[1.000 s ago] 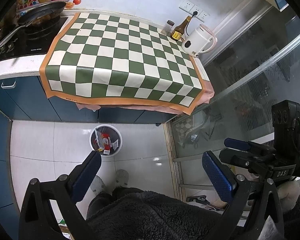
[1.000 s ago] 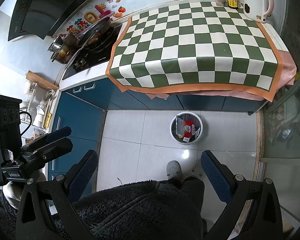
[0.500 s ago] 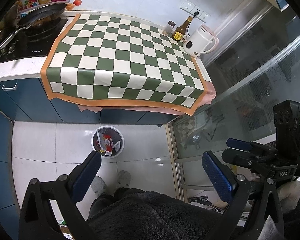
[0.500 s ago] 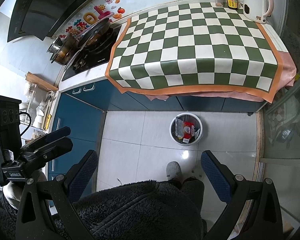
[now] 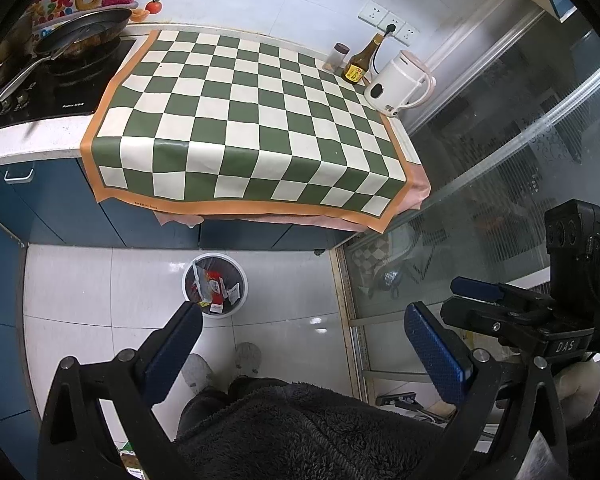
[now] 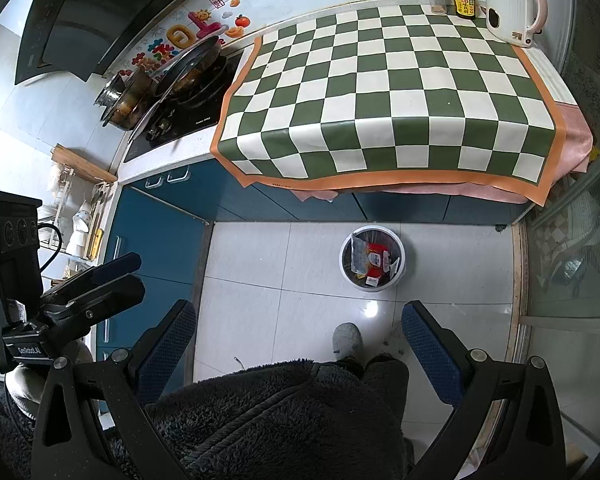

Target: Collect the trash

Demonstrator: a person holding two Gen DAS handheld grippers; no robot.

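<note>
A small white trash bin (image 5: 215,287) (image 6: 372,258) stands on the floor below the counter, holding red and white wrappers and a clear bag. The green-and-white checkered mat (image 5: 252,128) (image 6: 384,100) on the counter is bare. My left gripper (image 5: 300,344) hangs open high above the floor, with nothing between its blue pads. My right gripper (image 6: 298,342) is likewise open and holds nothing. Each gripper shows in the other's view: the right one (image 5: 532,312), the left one (image 6: 80,292). Both are well back from the counter and the bin.
A white kettle (image 5: 400,82), a brown sauce bottle (image 5: 360,62) and a spice jar (image 5: 336,56) stand at the mat's far right. A frying pan (image 5: 84,34) sits on the stove at left. A glass sliding door (image 5: 520,140) bounds the right side. The person's dark fleece and slippers fill the bottom.
The left wrist view has drifted slightly, so the counter and the bin sit a little lower and further right. The right wrist view is nearly unchanged. Both grippers stay open.
</note>
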